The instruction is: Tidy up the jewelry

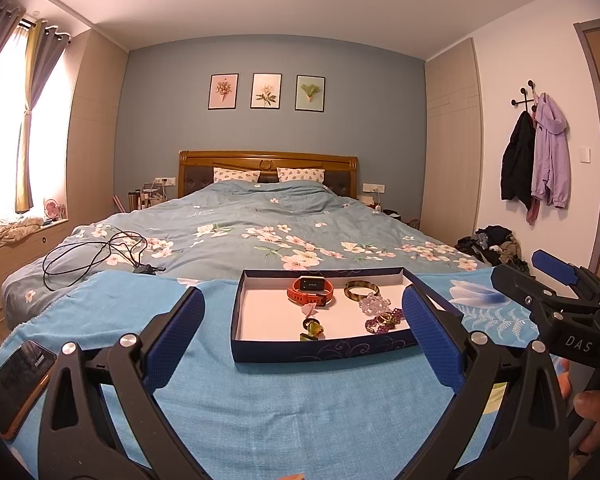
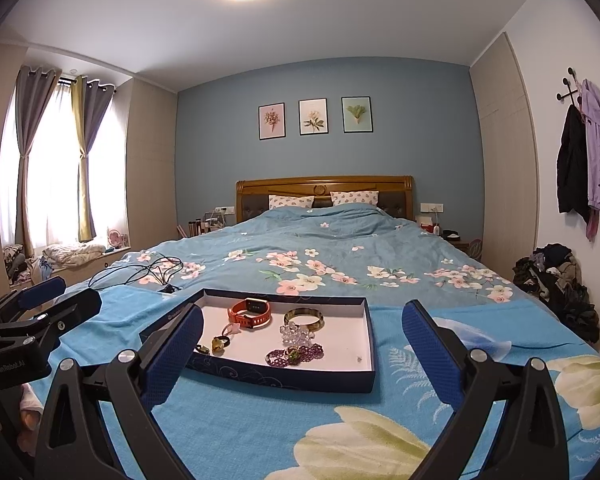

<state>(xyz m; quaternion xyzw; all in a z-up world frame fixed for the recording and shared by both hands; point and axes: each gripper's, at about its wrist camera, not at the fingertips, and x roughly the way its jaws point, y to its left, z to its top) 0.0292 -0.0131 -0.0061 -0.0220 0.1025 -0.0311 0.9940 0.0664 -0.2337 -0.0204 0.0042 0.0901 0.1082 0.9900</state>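
Jewelry sits gathered in a shallow blue box with a white floor, which rests on the blue cloth spread over the foot of my bed. Inside the box: an orange watch toward the far wall; a brown bangle just beside the watch; a clear bead bracelet nearer than the bangle; a purple bead bracelet nearest the front wall, with a ring lying on it; small green and pink pieces to the left of the beads. My left gripper hangs before the box, released and holding nothing. My right gripper is likewise spread wide and bare, its left finger over the box's near-left corner. A phone lies on the cloth, well left of the box.
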